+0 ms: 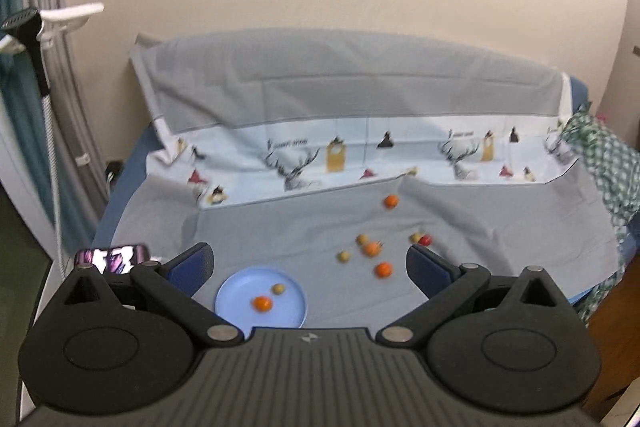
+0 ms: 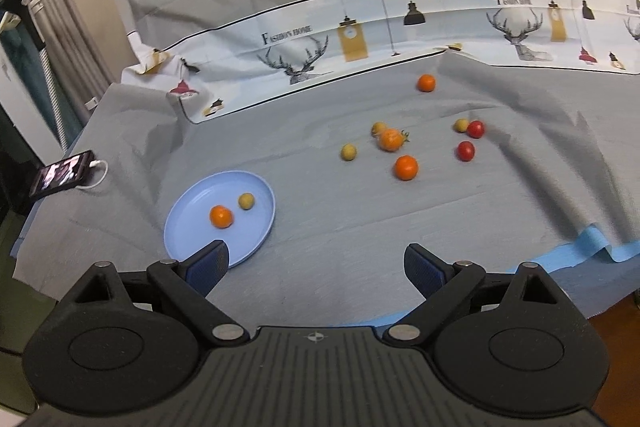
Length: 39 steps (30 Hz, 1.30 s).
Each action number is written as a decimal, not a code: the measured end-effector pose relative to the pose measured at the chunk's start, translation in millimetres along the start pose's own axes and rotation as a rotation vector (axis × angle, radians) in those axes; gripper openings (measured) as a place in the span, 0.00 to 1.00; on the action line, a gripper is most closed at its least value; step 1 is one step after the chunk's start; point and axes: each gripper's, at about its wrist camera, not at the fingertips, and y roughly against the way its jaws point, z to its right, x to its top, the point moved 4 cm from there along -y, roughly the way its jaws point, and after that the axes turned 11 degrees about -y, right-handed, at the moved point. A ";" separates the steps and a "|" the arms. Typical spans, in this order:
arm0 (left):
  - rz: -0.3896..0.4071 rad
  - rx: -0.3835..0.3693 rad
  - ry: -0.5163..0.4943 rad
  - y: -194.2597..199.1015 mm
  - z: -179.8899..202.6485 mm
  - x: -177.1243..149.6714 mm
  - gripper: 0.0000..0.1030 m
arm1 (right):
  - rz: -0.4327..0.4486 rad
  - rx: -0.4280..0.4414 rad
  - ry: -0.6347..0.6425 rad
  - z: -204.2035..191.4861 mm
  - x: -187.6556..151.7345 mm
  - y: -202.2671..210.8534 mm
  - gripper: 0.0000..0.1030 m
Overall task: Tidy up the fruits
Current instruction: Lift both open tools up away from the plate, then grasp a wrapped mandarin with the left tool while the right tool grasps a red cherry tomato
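Left claw: held wide open, empty.
Right claw: held wide open, empty.
Nearest loose orange: seen upper right of the right claw, which is judged nearer.
Plate: lower left.

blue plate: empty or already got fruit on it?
Not empty. The blue plate holds two pieces: an orange fruit and a small yellowish fruit. The rest lie loose on the grey sheet.
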 end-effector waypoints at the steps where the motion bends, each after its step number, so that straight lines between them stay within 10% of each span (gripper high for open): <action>1: 0.008 -0.004 -0.002 1.3 2.7 2.8 1.00 | 0.002 -0.002 -0.002 0.8 0.3 -0.2 0.92; 39: -0.032 -0.024 -0.056 -113.3 53.8 60.1 1.00 | -0.044 -0.095 -0.133 73.5 37.3 -62.3 0.92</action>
